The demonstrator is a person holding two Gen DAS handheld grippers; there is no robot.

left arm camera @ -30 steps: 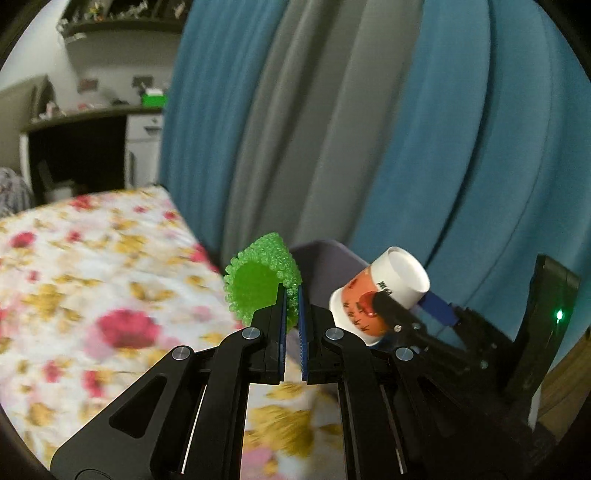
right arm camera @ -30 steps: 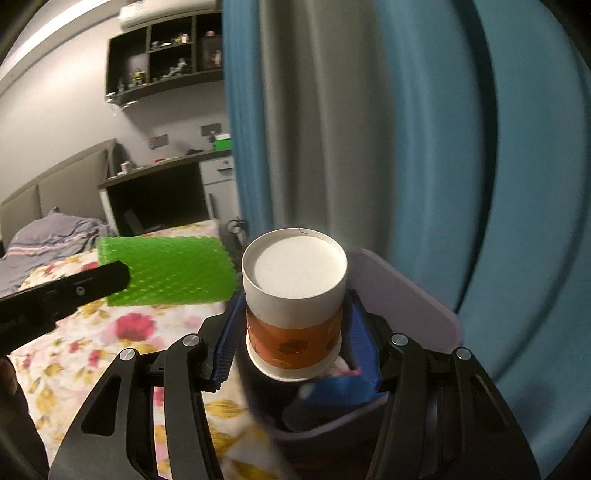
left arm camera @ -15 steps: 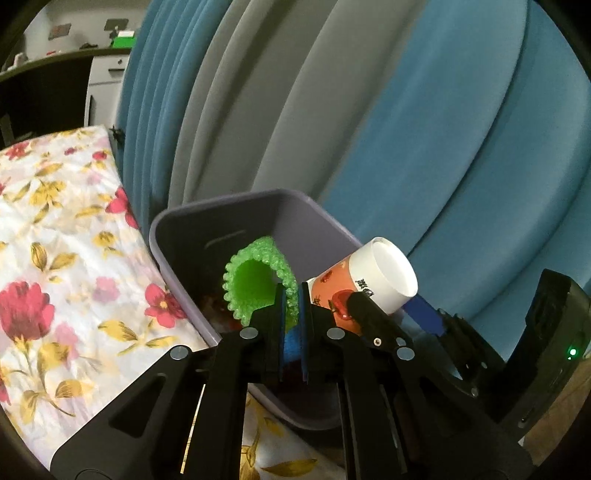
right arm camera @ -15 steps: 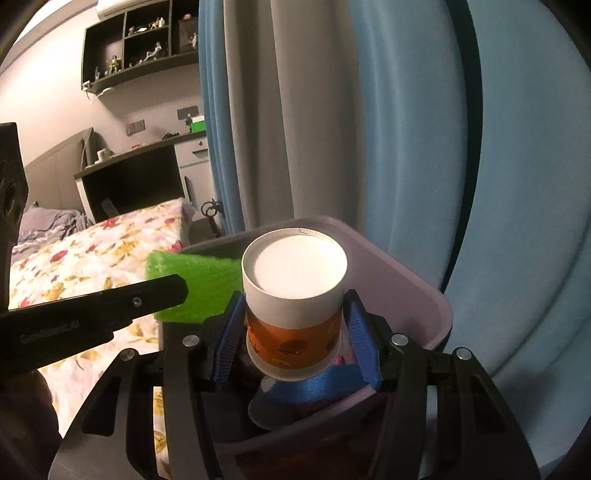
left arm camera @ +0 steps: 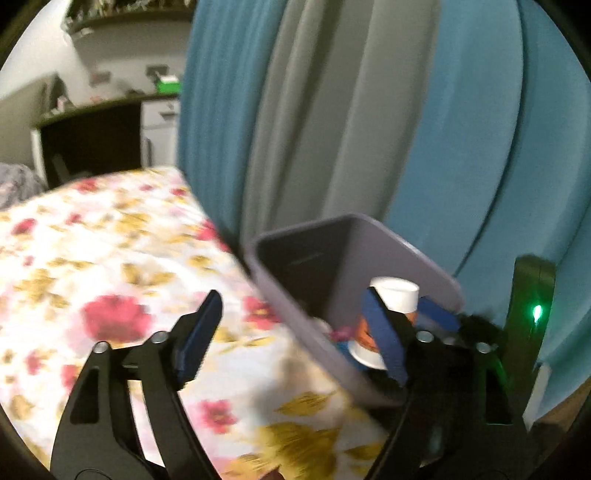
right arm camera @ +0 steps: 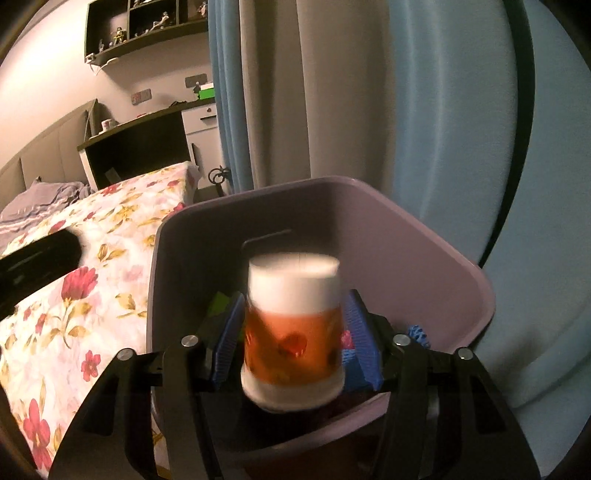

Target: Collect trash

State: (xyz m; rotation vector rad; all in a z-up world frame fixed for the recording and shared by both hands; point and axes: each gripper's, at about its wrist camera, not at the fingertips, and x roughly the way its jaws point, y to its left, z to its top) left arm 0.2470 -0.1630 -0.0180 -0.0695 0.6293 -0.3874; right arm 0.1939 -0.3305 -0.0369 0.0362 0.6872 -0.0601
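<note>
Two grippers over the bin point(right arm camera: 436, 236), which stands at the bed's edge against the blue-grey curtain point(left arm camera: 424, 122).

Left gripper point(left arm camera: 295, 336): jaws wide and opening, nothing between them. Only the floral bedspread point(left arm camera: 110, 258) and the bin's near corner show in the gap. Its right blue pad point(left arm camera: 384, 339) overlaps the bin rim in view; contact can't be told, frame is blurred.

Right gripper point(right arm camera: 291, 339): jaws opening, paper cup point(right arm camera: 291, 328) between the blue pads point(right arm camera: 360, 343). Cup is upside down, white base up, orange print band around the middle, wide rim at the bottom. It sits over the bin mouth, inside the rim line. It is motion-blurred; a gap shows between the cup wall and each pad, so the pads look clear of it.

In the bin: a green scrap point(right arm camera: 219, 302) just left of the cup, low against the wall, partly hidden behind the left pad. Something blue and knobbly point(right arm camera: 417, 334) and a bit of pink at the right, too hidden to identify. Handle slot point(right arm camera: 266, 238) cut in the far wall.

Left gripper's body shows as a dark bar over the bedspread, left of the bin, in the right wrist view.

Background: dark desk point(right arm camera: 136, 147), wall shelf point(right arm camera: 147, 26).
</note>
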